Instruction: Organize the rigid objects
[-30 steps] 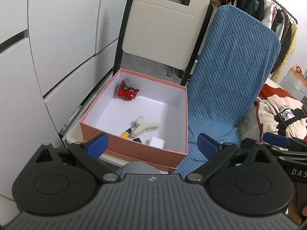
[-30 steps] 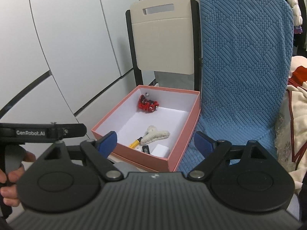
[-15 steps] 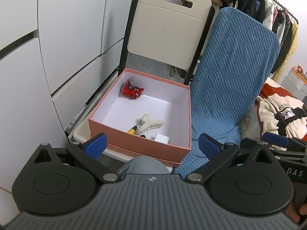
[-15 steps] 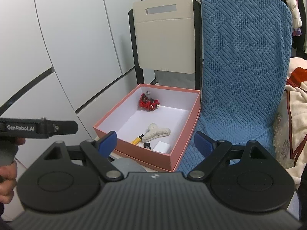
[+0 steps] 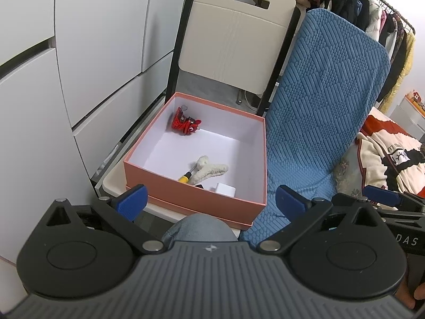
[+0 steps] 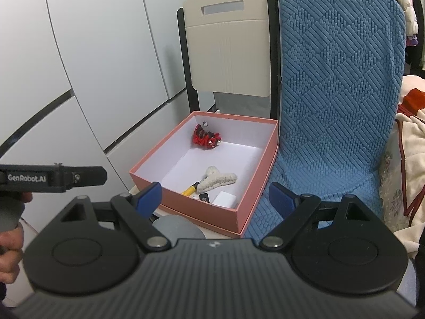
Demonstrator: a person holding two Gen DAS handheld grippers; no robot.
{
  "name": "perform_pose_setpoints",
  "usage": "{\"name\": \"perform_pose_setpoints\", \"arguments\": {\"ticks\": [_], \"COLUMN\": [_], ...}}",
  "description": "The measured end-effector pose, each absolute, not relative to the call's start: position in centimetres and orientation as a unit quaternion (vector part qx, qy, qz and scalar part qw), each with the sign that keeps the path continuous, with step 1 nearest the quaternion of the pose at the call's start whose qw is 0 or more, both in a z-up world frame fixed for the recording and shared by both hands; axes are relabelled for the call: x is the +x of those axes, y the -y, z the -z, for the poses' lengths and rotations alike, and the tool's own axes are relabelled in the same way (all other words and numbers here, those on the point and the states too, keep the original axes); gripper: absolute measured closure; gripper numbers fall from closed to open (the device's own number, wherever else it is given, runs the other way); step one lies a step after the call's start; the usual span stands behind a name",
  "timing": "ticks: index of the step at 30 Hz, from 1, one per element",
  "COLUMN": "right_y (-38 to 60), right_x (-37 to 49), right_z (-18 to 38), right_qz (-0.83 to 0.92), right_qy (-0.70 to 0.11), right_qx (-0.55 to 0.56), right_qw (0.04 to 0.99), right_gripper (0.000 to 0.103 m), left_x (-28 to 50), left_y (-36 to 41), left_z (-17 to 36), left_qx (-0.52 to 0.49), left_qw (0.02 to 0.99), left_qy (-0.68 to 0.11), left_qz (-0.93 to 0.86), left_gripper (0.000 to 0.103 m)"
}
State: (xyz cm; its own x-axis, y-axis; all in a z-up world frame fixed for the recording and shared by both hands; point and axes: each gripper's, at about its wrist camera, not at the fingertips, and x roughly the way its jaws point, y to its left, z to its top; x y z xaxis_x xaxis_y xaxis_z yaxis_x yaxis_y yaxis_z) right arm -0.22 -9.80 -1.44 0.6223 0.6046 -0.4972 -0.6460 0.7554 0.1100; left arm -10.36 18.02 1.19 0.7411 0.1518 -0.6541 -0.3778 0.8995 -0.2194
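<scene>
My left tool hangs with its blue fingertips spread wide and nothing between them. My right tool is the same: tips far apart, empty. Both hover on the near side of the box, above its near edge, touching nothing. From the left view my right tool shows at the far right edge; from the right view my left tool's black bar juts in from the left, with my hand wrapped around its grip. My knee sits just below the box's near edge.

The box is pink outside and white inside, open-topped, resting on the seat of a beige chair. Inside it, at the far left corner, lies a red clip. Toward the near side lie a fluffy cream clip, a small yellow-handled screwdriver just left of it and touching it, a small black item that I cannot identify, and a white cube close to the near wall. The red clip is well apart from the other four.

Just right of the box a blue textured cushion covers a second seat and its back, its edge against the box's right wall. White cabinet doors fill the left. Clothes on a rail hang at far right, and a cream blanket lies to the right.
</scene>
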Motion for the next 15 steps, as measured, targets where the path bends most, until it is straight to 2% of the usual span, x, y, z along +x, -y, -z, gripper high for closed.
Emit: {"name": "perform_pose_setpoints", "arguments": {"ticks": [15], "right_y": [10.18], "right_x": [-0.45], "right_z": [1.55], "right_qz": [-0.349], "right_qy": [-0.261], "right_qx": [-0.041], "right_qw": [0.899], "right_gripper": [0.014], "left_x": [-10.41], "left_y": [-18.03], "left_z": [-1.27], "left_qx": [-0.177], "left_qw": [0.918], "left_qy": [-0.325], "left_qz": [-0.138], "left_gripper": [0.000]}}
